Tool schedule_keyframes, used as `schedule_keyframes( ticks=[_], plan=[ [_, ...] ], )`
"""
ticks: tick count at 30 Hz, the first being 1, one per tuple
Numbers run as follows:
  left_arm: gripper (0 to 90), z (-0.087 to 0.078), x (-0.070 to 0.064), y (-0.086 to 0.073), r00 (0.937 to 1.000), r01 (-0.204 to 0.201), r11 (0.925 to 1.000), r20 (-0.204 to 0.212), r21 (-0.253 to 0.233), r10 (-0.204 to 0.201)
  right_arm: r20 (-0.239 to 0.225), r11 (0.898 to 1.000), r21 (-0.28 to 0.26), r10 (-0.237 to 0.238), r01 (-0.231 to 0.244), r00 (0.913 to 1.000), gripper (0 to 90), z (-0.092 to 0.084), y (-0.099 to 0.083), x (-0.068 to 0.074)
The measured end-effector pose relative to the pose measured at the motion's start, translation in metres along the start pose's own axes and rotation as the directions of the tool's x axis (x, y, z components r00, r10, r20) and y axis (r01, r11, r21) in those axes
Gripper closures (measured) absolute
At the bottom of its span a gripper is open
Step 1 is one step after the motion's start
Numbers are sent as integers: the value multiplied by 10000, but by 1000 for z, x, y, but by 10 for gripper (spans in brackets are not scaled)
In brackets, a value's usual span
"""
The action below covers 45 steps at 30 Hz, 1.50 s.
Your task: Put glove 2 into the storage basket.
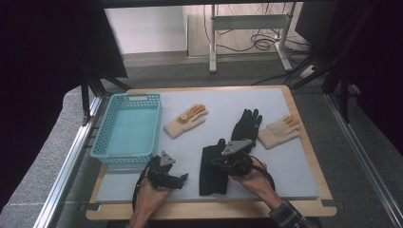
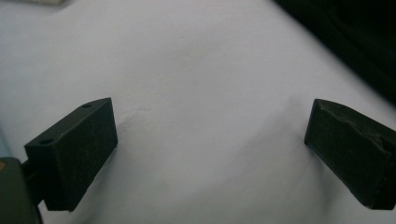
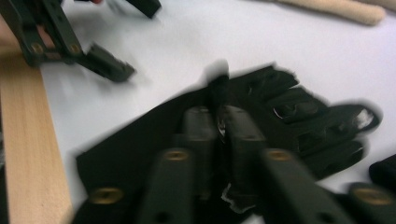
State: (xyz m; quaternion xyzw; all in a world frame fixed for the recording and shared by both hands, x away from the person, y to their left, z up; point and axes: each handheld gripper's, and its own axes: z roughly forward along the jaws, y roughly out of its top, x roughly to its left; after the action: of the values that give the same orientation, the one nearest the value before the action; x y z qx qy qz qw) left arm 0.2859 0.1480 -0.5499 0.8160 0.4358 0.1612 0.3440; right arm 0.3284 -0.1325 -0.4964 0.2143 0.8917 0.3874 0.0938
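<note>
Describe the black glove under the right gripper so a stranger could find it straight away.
On the pale mat, look at the near edge, right of the blue basket. The black glove lies flat under the right gripper. The other black glove lies farther back, beside a cream glove.

Even overhead light, dark margins

The high view is sharp at centre, its sides lost in black — the right gripper view smears with motion blur, and the left gripper view is soft, with faint shadows under the jaws.

grey carpet floor [image 1: 43, 166], white wall [image 1: 147, 28], metal desk frame [image 1: 249, 23], cables [image 1: 261, 42], dark curtains [image 1: 38, 71].
</note>
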Motion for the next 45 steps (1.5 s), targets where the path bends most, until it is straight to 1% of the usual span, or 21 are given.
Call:
schedule_keyframes(
  ticks=[1, 2, 5, 6, 10, 14, 18, 21, 23, 24, 26, 27, 28, 29, 31, 32, 33, 34, 35, 41, 45],
  plan=[
    [29, -1, 1, -1, 10000, 22, 10000, -25, 0, -22, 73, 10000, -81, 34, -34, 10000, 654, -1, -1, -2],
    [27, -2, 1, -3, 10000, 20, 10000, -53, -8, -20, 136, 9996, -194, 199, -196, 9997, 634, -3, -2, -5],
    [31, -3, 2, -4, 10000, 78, 10000, -9, -10, -78, 344, 9967, -436, 705, -690, 9969, 608, -9, -4, -17],
    [30, -3, 2, -4, 10000, 64, 10000, 4, -5, -64, 381, 9961, -439, 781, -764, 9962, 603, -10, -4, -19],
    [30, -3, 2, -5, 10000, 92, 10000, -2, -28, -92, 486, 9950, -406, 934, -915, 9944, 576, -9, -7, -23],
    [31, -3, 2, -5, 9999, 112, 9999, -8, -45, -112, 444, 9932, -351, 1127, -1112, 9926, 523, -5, -5, -25],
    [33, -3, 2, -5, 9999, 142, 9999, -17, -65, -142, 407, 9883, -583, 1431, -1406, 9889, 462, -1, 0, -30],
    [35, -3, 2, -5, 9999, 159, 9999, -32, -68, -159, 610, 9863, -739, 1521, -1475, 9865, 418, 1, 6, -34],
    [35, -3, 2, -5, 9998, 171, 9998, -28, -74, -171, 810, 9864, -748, 1526, -1467, 9850, 412, 2, 10, -36],
    [35, -3, 2, -5, 9998, 171, 9998, -28, -74, -171, 810, 9864, -748, 1526, -1467, 9850, 412, 2, 10, -36],
    [35, -3, 2, -5, 9998, 177, 9998, -25, -78, -177, 1182, 9884, -648, 1446, -1377, 9824, 442, 1, 11, -41],
    [35, -3, 2, -5, 9998, 177, 9998, -26, -79, -178, 1301, 9878, -609, 1503, -1434, 9800, 465, 0, 11, -44],
    [36, -3, 2, -5, 9998, 177, 9998, -26, -79, -178, 1301, 9878, -609, 1503, -1434, 9800, 465, 0, 11, -44],
    [36, -3, 2, -5, 9998, 182, 9998, -27, -82, -182, 1549, 9856, -614, 1651, -1573, 9740, 515, -4, 8, -53],
    [36, -3, 2, -6, 9998, 183, 9998, -27, -82, -183, 1634, 9848, -620, 1703, -1622, 9717, 527, -5, 8, -57],
    [36, -3, 2, -6, 9998, 191, 9998, -26, -83, -191, 1901, 9816, -671, 1885, -1788, 9635, 569, -11, 5, -68],
    [37, -3, 2, -6, 9998, 191, 9998, -27, -83, -191, 1993, 9805, -684, 1945, -1844, 9604, 586, -13, 4, -73],
    [37, -3, 2, -6, 9998, 191, 9998, -27, -83, -191, 1993, 9805, -684, 1945, -1844, 9604, 586, -13, 4, -73],
    [37, -3, 2, -6, 9998, 196, 9998, -27, -87, -196, 2200, 9751, -781, 2199, -2076, 9504, 618, -19, 1, -86],
    [38, -2, 2, -6, 9997, 227, 9997, -27, -118, -228, 2668, 9644, -841, 2642, -2506, 9268, 669, -29, -7, -118],
    [38, -3, 2, -6, 9998, 203, 9998, -22, -92, -204, 2927, 9590, -787, 2835, -2724, 9132, 650, -26, -13, -136]
  ],
)
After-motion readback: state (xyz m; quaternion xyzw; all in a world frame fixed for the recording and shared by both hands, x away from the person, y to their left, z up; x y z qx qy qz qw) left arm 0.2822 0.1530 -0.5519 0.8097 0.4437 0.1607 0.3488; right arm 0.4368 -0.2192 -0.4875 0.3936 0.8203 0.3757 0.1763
